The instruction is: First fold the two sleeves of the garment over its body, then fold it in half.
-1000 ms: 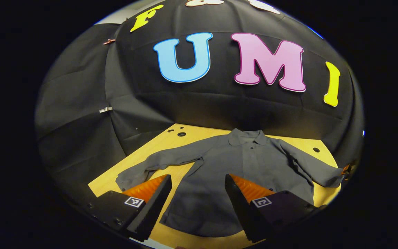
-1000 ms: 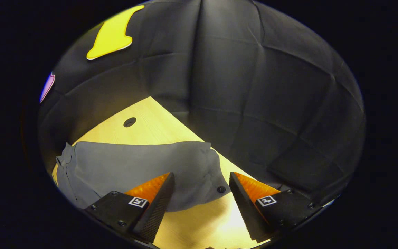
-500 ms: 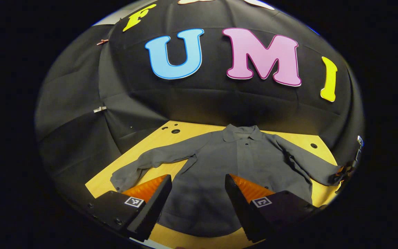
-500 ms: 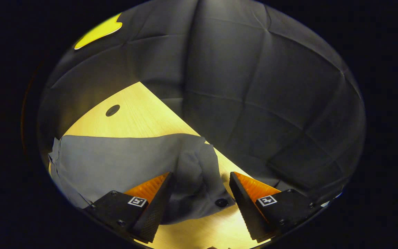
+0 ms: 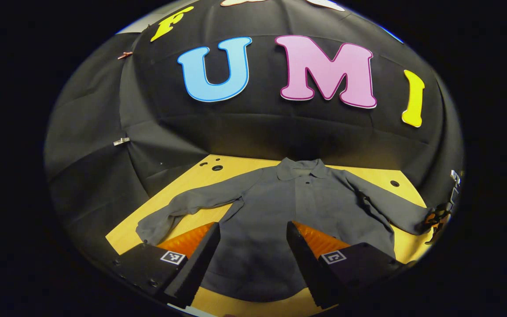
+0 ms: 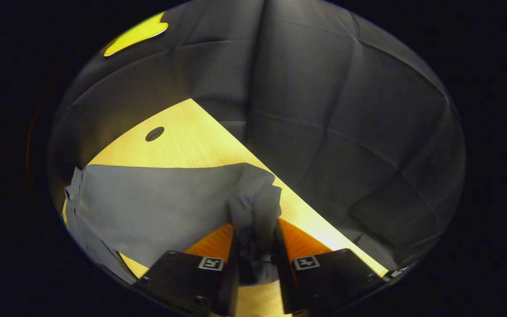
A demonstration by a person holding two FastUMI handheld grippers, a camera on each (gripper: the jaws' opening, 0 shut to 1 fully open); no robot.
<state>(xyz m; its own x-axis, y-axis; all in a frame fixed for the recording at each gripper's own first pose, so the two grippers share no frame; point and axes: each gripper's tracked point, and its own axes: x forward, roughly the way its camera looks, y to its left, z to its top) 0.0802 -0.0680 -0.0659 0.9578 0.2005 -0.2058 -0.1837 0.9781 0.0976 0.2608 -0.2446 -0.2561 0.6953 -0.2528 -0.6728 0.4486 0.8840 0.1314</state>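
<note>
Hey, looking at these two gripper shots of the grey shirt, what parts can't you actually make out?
- Cuff end of the sleeve, right gripper view: bunched between the right gripper jaws, so its button is hidden.
- Hem of the shirt, left gripper view: partly covered by the left gripper fingers.
- Far sleeve tip, left gripper view: squeezed at the picture's edge, so the grip on it is unclear.
- Table, right gripper view: its near edge is cut off.

A dark grey collared shirt (image 5: 297, 207) lies flat on the pale wooden table (image 5: 200, 174), sleeves spread. The left gripper (image 5: 252, 240) hovers open-jawed above its hem; the right gripper (image 5: 439, 218) meets one cuff.
</note>
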